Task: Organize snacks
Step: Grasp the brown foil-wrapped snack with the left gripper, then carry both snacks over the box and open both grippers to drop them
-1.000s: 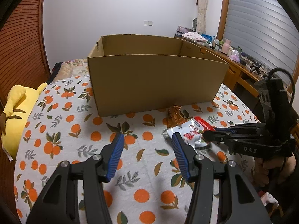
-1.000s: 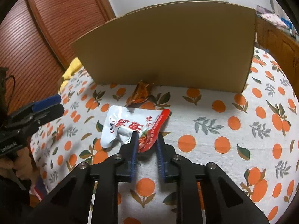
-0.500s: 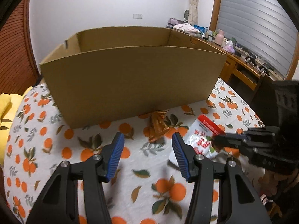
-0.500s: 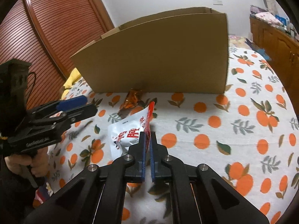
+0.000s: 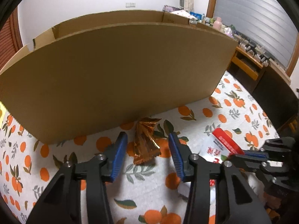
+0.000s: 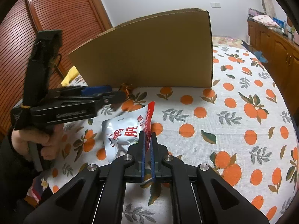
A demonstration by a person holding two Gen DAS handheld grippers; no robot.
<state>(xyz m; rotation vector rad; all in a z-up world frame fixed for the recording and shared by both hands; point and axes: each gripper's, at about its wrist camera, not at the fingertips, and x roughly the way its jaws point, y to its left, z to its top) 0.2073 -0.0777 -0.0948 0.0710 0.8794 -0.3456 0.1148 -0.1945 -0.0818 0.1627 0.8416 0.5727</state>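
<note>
A large open cardboard box (image 5: 115, 71) stands on the orange-print tablecloth; it also shows in the right wrist view (image 6: 149, 50). A small brown-gold foil snack (image 5: 145, 142) lies against the box's near wall. My left gripper (image 5: 147, 145) is open, its blue pads on either side of that snack. My right gripper (image 6: 147, 138) is shut on the red edge of a white and red snack packet (image 6: 123, 132), lifted a little off the cloth; the packet also shows in the left wrist view (image 5: 220, 145). The left gripper (image 6: 110, 93) appears at left there.
The tablecloth (image 6: 233, 127) covers a round table whose edge curves off at right. A yellow plush (image 6: 70, 74) lies behind the box at left. A wooden dresser with clutter (image 5: 248, 56) stands to the right, and a wooden slatted door (image 6: 56, 18) is at left.
My left gripper moved forward and right until its open fingers flank the foil snack. My right gripper closed on the white and red packet and raised its edge.
</note>
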